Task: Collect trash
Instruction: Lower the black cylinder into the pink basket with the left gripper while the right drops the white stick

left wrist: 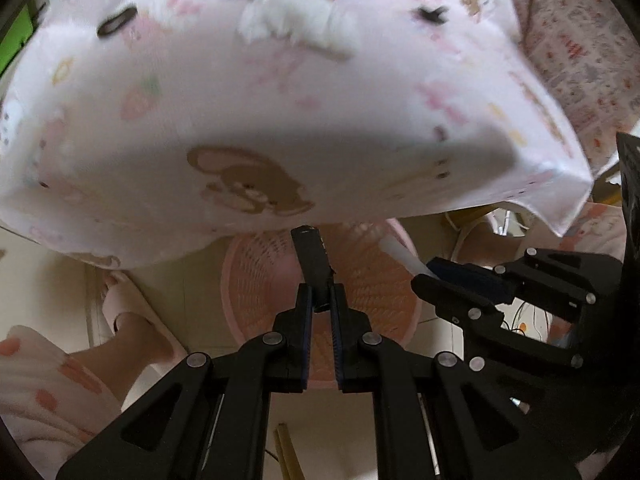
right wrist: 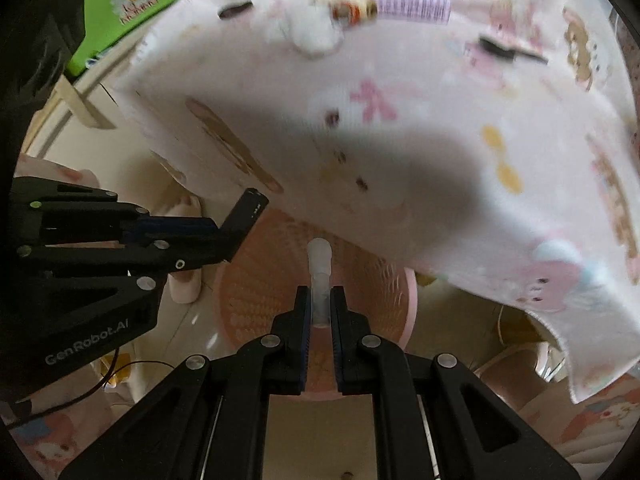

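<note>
Two grippers are held over a pink mesh basket on the floor, just below the near edge of the cloth-covered surface. The left gripper is pinched on a flat black stick-shaped item, which points up and away over the basket; the same item is seen in the right wrist view. The right gripper is pinched on a clear plastic tube with a whitish cap, also above the basket. In the left wrist view the right gripper is seen to the right, tube tip over the basket rim. More items are left on the far part of the surface, blurred: a white crumpled wad, a purple comb-like piece, a small black piece. A foot in a pink slipper is seen at left, near the basket.
</note>
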Available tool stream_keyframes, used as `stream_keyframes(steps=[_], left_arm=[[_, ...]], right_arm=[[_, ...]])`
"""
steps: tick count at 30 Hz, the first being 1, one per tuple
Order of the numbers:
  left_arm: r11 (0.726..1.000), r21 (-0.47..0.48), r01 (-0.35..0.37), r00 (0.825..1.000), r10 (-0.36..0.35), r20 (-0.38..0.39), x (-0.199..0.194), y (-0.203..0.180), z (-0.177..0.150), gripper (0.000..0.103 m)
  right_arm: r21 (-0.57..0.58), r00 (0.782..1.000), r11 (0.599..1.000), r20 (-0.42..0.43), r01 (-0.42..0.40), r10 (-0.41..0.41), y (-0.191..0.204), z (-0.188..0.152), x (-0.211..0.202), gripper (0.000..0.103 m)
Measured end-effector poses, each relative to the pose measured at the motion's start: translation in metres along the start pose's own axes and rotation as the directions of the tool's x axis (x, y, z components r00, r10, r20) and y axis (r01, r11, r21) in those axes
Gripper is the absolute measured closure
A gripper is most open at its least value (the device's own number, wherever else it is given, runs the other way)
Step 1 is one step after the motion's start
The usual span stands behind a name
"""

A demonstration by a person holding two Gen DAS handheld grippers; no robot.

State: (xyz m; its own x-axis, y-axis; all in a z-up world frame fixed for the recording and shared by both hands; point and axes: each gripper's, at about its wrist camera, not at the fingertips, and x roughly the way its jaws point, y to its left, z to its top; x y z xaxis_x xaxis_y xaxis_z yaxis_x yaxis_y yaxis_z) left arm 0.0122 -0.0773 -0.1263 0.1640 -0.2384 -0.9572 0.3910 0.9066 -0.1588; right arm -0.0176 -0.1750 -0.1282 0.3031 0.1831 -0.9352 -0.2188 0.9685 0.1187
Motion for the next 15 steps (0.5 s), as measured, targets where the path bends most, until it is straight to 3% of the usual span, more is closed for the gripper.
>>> stream_keyframes(steps=[5,15], left_arm=[[0.999,-0.029,-0.027,0.996,0.024,-0.088,0.030,0.008,0.000,0.094],[0.996,-0.044,-0.078,0.979,0.068,-0.194,0.065,0.012,-0.008,0.093]], right_arm=[[-0.007,0.997,0.999,-0.065,0.032,-0.032,0.002,-0.002,0.028,0.092],[-0.002,0.982,0.998,-0.178,0.061,-0.060,0.000,-0.009,0.066,0.092]])
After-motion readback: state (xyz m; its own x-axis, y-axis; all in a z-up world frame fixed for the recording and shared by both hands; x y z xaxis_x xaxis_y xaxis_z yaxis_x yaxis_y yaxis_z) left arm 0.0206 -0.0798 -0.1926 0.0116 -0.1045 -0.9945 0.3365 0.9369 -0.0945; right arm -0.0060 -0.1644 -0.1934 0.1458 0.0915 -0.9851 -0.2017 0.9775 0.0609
